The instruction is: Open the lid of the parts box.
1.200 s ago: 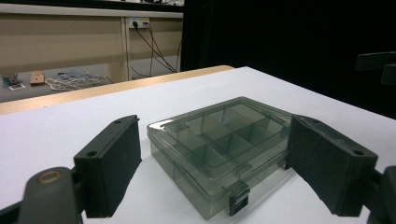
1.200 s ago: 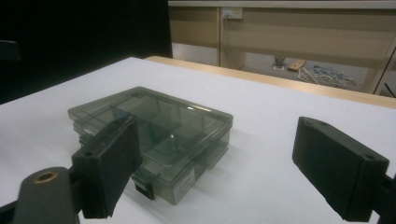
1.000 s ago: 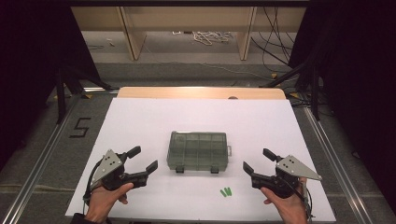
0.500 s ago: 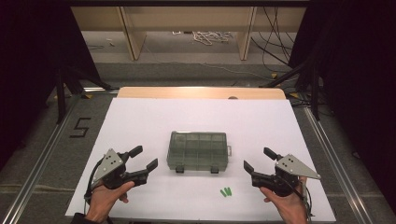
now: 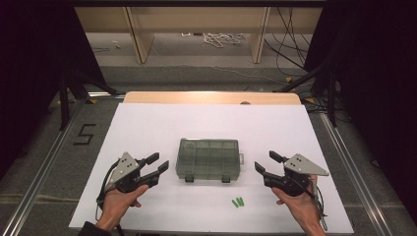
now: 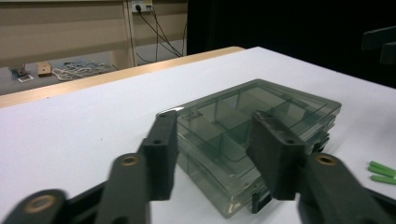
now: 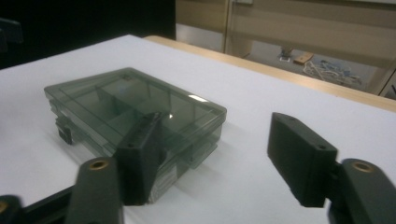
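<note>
A smoky see-through compartment box (image 5: 209, 159) lies with its lid down in the middle of the white table top. Two small green pieces (image 5: 238, 202) lie in front of it, a little to the right. My left gripper (image 5: 158, 162) rests to the left of the box, pointing at it, a short gap away. My right gripper (image 5: 265, 162) mirrors it on the box's right. Both pairs of jaws have just been closing, with nothing between them. The left gripper view shows my left gripper (image 6: 214, 126), the box (image 6: 289, 100) and the green pieces (image 6: 383, 170). My right gripper (image 7: 217, 123) faces the box (image 7: 116, 100).
The white sheet (image 5: 147, 128) covers the table up to a wooden strip (image 5: 211, 97) at the back. Beyond it lie a floor with loose cables (image 5: 221, 38) and wooden furniture legs. Black stand legs (image 5: 64, 93) flank the table, and a "5" (image 5: 84, 133) marks the left mat.
The jaws of both grippers stand narrower than a second ago. Both hands and the box have kept their places.
</note>
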{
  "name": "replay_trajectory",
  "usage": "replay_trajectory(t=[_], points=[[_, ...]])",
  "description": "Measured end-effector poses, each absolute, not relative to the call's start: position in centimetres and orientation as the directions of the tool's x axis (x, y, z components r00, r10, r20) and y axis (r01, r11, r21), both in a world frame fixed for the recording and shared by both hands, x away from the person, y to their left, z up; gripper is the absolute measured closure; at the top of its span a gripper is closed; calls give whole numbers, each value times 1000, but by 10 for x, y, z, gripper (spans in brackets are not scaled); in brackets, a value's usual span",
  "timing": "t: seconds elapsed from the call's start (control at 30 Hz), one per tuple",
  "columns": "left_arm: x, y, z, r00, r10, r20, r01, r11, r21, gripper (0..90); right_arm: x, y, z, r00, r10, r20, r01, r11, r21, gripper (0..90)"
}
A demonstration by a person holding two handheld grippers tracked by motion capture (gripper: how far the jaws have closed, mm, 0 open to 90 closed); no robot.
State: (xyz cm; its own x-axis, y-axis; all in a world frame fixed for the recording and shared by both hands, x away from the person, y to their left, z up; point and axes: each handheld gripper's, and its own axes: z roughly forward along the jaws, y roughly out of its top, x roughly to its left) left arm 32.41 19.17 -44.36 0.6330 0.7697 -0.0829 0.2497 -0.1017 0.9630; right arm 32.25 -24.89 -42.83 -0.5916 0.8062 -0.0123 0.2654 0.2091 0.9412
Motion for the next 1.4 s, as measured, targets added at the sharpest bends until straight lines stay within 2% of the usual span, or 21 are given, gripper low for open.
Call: replay_trajectory(t=[0.27, 0.4, 0.57, 0.73, 1.0, 1.07, 1.4], points=[[341, 192, -450, 629, 774, -69, 269, -134, 954, 722, 340, -244, -435, -619, 785, -32, 298, 272, 915, 580], [349, 191, -455, 638, 767, -67, 287, -156, 945, 773, 347, -243, -440, -632, 775, -20, 313, 278, 908, 656], [357, 187, -462, 647, 759, -77, 333, -191, 924, 839, 352, -240, -446, -668, 744, -30, 341, 341, 876, 778], [364, 185, -467, 665, 742, -86, 365, -223, 904, 882, 354, -234, -453, -700, 713, -31, 368, 398, 840, 852], [369, 181, -475, 696, 715, -75, 391, -289, 874, 897, 357, -229, -461, -717, 697, -33, 385, 435, 814, 891], [369, 180, -478, 697, 711, -93, 407, -284, 868, 898, 357, -228, -462, -725, 687, -36, 384, 448, 807, 893], [371, 176, -485, 731, 678, -75, 426, -367, 827, 898, 358, -218, -471, -747, 663, -48, 390, 496, 776, 895]])
